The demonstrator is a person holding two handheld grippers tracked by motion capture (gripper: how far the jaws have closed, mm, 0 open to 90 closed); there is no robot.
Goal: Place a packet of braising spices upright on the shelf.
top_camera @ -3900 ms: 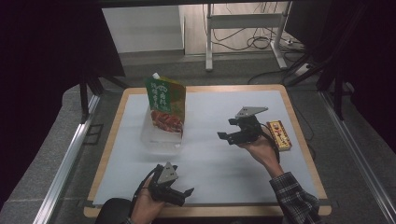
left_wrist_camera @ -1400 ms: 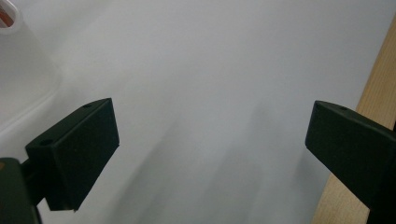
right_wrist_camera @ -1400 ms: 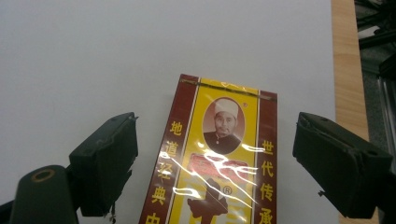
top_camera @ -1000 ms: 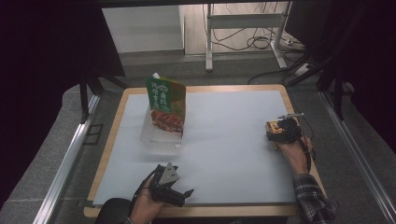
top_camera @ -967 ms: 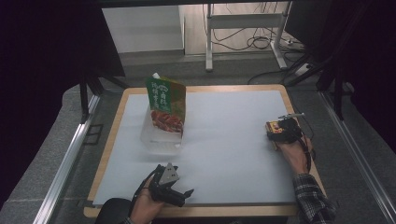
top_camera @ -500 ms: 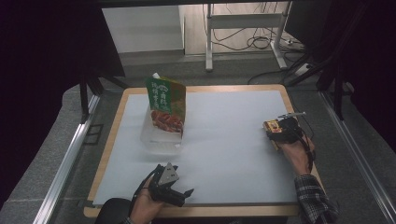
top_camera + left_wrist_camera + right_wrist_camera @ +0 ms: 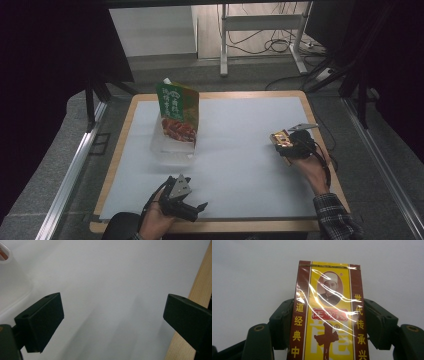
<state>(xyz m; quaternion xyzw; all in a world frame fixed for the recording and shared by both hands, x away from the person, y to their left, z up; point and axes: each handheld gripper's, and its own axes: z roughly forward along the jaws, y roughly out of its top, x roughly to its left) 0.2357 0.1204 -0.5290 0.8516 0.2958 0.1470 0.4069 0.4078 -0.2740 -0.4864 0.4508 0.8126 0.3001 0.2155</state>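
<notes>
Now right claw (image 7: 325, 322) pinching yellow-brown box (image 7: 328, 315), long axis along jaws, pointing outward; left claw (image 7: 112, 322) spread.

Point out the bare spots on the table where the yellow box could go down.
Widest bare stretch: mid-table, between the green pouch in its clear tray and the right claw holding the box. Crowded around the tray and near the left claw.

We see the pouch (image 7: 178, 112) standing in a tray (image 7: 170, 150) at the tabletop's (image 7: 240, 165) left rear, the box (image 7: 281, 140) at right in our right gripper (image 7: 290, 142) — left gripper (image 7: 192, 207) at the near edge.
</notes>
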